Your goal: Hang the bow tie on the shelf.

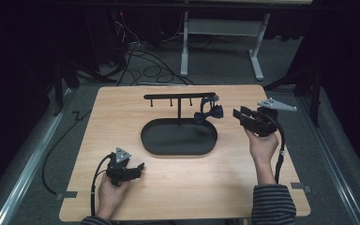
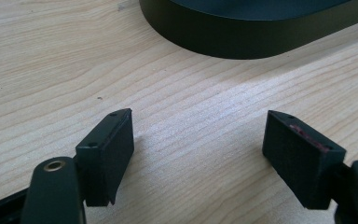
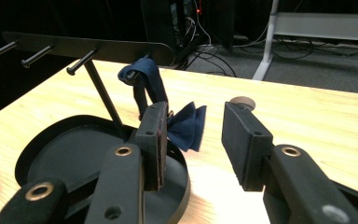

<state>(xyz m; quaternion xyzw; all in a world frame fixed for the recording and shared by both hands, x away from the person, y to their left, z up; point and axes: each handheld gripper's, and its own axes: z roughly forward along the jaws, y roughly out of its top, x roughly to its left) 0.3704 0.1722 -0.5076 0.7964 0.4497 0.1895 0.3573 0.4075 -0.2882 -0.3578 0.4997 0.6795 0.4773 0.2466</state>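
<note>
Right tool view: near jaw of right tool (image 3: 191,140) covers part of bow tie (image 3: 186,126) and part of tray (image 3: 51,140); tray's near rim cut off at bottom edge. Rack (image 3: 88,46) bar runs out at left edge.

Left tool view: tray (image 2: 242,32) cut off at top edge.

High view: hooks on rack (image 1: 180,97) too small to count; how the tie's strap hangs there unclear. Bench (image 1: 122,117) near edge hidden behind sleeves.

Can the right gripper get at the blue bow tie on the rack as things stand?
Probably yes. The right gripper has open jaws aimed at the bow tie, which hangs by its strap from the rack; bare table lies between.
</note>
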